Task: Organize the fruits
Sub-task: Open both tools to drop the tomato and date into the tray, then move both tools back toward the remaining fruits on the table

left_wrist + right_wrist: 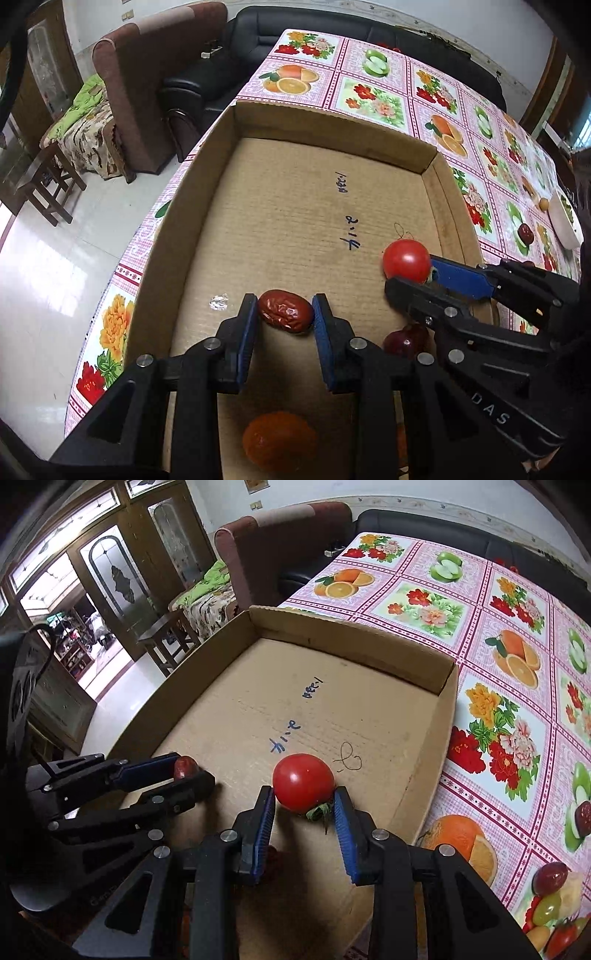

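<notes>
A shallow cardboard box (332,122) lies on the table. My left gripper (285,312) is shut on a wrinkled red date (285,312) just above the box floor; the date also shows in the right wrist view (184,767). My right gripper (303,805) is shut on a red tomato (303,782), low over the box floor, to the right of the left gripper; it also shows in the left wrist view (406,260). An orange fruit (279,441) and a dark red fruit (404,341) lie in the box under the grippers.
The table carries a pink fruit-and-flower cloth (517,709). A white bowl (563,221) stands at the far right with a dark fruit (524,232) and a small yellow fruit (543,204) beside it. A brown armchair (147,81) and black sofa (236,55) stand beyond the table edge.
</notes>
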`<action>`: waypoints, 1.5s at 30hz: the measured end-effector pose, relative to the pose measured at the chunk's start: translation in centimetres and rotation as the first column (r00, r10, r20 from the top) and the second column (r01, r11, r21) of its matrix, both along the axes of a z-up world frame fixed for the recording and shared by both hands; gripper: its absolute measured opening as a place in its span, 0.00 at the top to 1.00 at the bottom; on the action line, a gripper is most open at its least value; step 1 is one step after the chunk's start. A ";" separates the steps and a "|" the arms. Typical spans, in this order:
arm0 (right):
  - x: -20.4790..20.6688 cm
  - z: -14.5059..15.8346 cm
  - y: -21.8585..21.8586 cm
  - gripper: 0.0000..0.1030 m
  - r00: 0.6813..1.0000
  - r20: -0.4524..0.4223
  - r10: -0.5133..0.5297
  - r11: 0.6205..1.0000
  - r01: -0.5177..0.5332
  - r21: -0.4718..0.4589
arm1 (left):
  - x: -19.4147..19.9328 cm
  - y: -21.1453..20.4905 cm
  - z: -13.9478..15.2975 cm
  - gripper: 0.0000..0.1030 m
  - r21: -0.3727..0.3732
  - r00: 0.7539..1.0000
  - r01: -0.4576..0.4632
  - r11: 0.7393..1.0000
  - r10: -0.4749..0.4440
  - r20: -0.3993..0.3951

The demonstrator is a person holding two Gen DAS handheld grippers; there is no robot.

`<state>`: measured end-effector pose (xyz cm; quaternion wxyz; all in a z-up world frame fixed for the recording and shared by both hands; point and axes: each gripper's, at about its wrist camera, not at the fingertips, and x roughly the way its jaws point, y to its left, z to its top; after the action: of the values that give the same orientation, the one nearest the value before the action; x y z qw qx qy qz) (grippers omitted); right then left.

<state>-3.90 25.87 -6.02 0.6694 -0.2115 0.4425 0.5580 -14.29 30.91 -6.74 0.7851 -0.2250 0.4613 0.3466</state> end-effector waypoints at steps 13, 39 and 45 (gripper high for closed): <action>0.5 2.1 -2.0 0.55 1.000 -0.002 -0.029 0.999 0.029 0.046 | -1.7 0.3 0.8 0.64 -0.042 0.996 -0.077 0.996 0.079 0.047; 11.8 5.7 -19.9 0.49 0.922 -0.053 -0.382 0.909 0.386 0.158 | 6.0 -10.4 6.9 0.57 0.005 0.970 0.153 0.988 -0.151 0.192; 14.3 5.0 -24.0 0.49 0.886 -0.057 -0.460 0.873 0.463 0.151 | 7.8 -13.5 6.1 0.57 -0.008 0.960 0.221 0.975 -0.216 0.180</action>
<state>10.45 1.82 -0.98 0.7936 -0.0396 0.4403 0.4180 -6.47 17.45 -0.64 0.8534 -0.2138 0.4161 0.2300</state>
